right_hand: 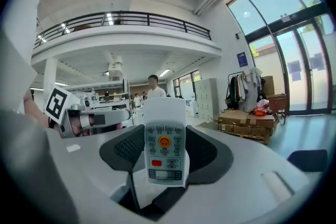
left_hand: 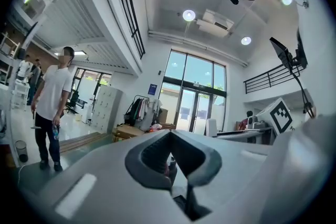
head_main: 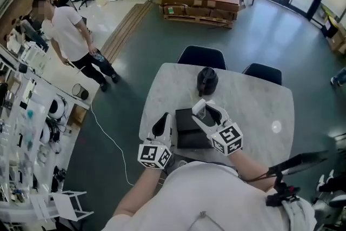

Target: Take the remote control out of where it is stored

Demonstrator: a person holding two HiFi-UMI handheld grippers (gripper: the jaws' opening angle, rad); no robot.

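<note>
A white remote control (right_hand: 165,148) with an orange button stands upright between the dark pads of my right gripper (right_hand: 166,157), which is shut on it. In the head view the remote (head_main: 199,109) sticks up from the right gripper (head_main: 207,114), just above an open black box (head_main: 188,129) on the marble table (head_main: 254,111). My left gripper (head_main: 160,125) sits at the box's left edge. In the left gripper view the left gripper (left_hand: 170,153) points up into the room, jaws drawn together with nothing held.
A black rounded object (head_main: 207,80) stands on the table behind the box. Two dark chairs (head_main: 201,55) (head_main: 263,72) are at the far side. A person in white (head_main: 73,35) stands by shelving at the left. Cardboard boxes (head_main: 197,0) sit on a pallet farther back.
</note>
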